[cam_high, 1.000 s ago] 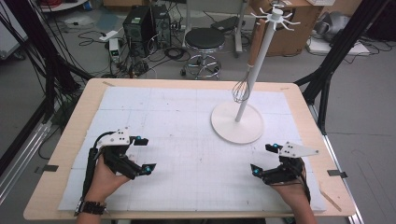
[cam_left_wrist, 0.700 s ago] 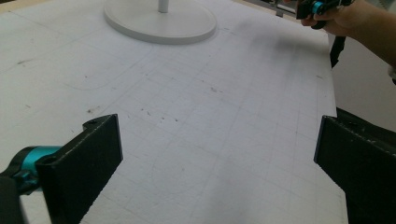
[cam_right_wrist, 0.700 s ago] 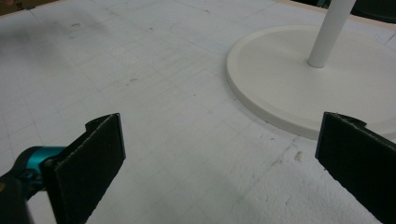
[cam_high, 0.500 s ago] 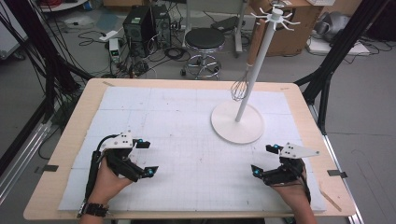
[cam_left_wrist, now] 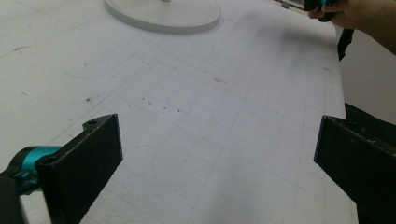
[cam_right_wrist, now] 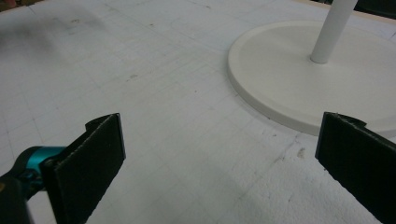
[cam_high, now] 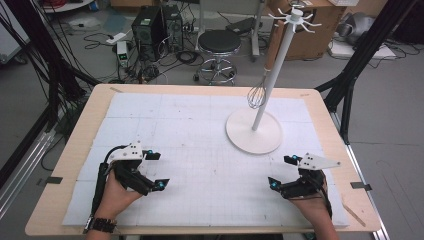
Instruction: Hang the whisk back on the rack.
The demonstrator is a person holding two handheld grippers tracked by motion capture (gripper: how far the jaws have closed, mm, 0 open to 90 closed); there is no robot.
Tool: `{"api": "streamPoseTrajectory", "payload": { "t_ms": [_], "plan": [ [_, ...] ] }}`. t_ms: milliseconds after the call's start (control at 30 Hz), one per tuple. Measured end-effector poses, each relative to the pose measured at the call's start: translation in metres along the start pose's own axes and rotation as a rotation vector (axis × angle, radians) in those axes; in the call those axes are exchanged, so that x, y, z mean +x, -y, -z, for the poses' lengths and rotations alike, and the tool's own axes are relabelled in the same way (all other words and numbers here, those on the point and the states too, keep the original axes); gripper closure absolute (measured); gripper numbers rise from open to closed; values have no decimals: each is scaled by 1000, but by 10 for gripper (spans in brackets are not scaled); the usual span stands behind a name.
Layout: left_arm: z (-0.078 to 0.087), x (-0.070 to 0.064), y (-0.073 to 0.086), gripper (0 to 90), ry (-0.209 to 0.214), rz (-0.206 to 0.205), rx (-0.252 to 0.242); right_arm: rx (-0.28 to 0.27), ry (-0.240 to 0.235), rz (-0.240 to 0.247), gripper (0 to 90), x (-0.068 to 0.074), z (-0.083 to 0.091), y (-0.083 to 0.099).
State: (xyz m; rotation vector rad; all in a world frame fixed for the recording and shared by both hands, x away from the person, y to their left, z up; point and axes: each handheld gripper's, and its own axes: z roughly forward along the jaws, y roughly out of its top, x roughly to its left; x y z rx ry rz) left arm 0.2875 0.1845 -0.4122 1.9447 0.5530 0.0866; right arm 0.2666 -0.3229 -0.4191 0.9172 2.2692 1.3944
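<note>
Whisk [cam_high: 256, 96] hangs from the white stand [cam_high: 260, 100] at the tabletop's [cam_high: 75, 150] far right in the high view; left hand-held gripper [cam_high: 156, 170] and right hand-held gripper [cam_high: 282, 171] rest near the front edge, well apart from it. Left gripper view: jaws wide apart over bare mat. Right gripper view: jaws spread, stand base [cam_right_wrist: 280, 70] just ahead.

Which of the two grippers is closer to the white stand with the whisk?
The right gripper. It sits just below the stand's round base; the left gripper is farther across the table.
</note>
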Motion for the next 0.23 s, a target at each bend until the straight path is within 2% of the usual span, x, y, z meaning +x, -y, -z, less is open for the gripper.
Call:
{"api": "streamPoseTrajectory", "payload": {
  "t_ms": [233],
  "plan": [
    [0,0,1,16,1,1,2,4,-2,-5,2,1,0,0]
  ]
}}
